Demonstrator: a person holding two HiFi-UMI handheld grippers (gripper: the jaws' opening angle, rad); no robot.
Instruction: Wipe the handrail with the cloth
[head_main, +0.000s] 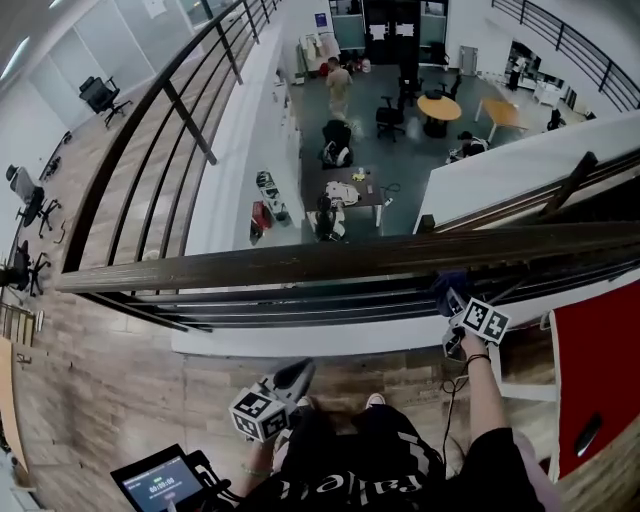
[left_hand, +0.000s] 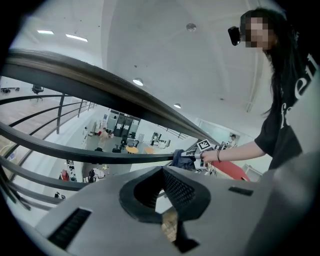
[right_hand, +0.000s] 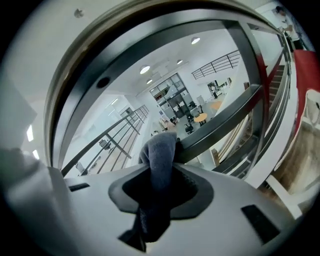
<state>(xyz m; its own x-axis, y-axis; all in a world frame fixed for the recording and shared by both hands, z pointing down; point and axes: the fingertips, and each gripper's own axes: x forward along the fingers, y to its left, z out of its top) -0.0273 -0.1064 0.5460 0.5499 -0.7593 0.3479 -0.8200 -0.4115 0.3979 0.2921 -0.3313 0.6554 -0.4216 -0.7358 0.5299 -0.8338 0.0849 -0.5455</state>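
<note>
Nearest the head camera is the person's black printed shirt (head_main: 345, 470), with a small dark device with a lit screen (head_main: 160, 486) at the lower left. Just beyond, the left gripper (head_main: 298, 372) hangs low over the pale wood-plank floor (head_main: 110, 400), well apart from the railing. Its jaws are drawn together with nothing between them, so it seems parked out of the way and leaves the wiping to the other hand

Across the middle runs the long dark-brown handrail (head_main: 300, 262), with thin dark metal bars (head_main: 300, 302) just below it and an open office hall far beneath. The right gripper (head_main: 455, 303) reaches up and forward at the end of an outstretched arm. Its jaws pinch a bunched blue-grey cloth (right_hand: 159, 152), a free fold standing out past the tips so that fabric, not the jaws, meets the railing

That fold sits just under the top rail and touches one of the dark bars, not the rail's upper face. Judging from this, the wipe is at or near the right-hand stretch, and most of the rail to the left appears not yet covered
</note>
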